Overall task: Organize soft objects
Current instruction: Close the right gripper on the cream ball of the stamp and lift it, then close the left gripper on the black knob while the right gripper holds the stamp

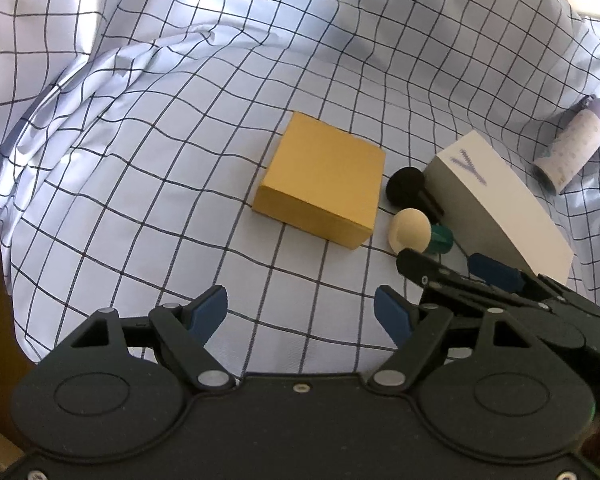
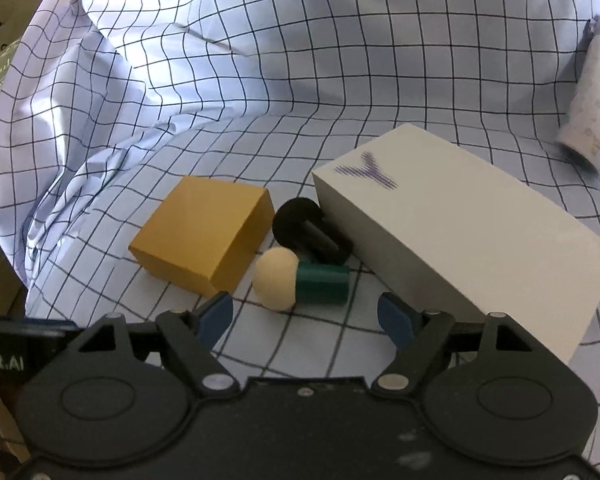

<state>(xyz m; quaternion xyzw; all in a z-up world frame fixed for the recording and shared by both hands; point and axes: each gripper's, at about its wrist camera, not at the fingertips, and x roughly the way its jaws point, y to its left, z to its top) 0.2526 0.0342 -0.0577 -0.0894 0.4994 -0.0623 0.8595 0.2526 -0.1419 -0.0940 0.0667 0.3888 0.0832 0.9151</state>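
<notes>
Checked cloth (image 2: 220, 92) lay creased beneath a matte yellow box (image 2: 204, 232), smooth white block (image 2: 460, 240) and two round-headed pegs; left gripper (image 1: 300, 312) and right gripper (image 2: 306, 316) stood released, empty.

Yellow box (image 2: 202, 232): closed, flat on the checked sheet, left of the others.
Black sponge (image 2: 300, 226): lying on its side between the yellow box and the white box.
Cream sponge (image 2: 276, 278): round head, green handle, on its side just before the black one.
White box (image 2: 460, 236): long, purple mark on top, at the right.
Patterned roll (image 2: 592, 108): lying well apart, far right.
</notes>
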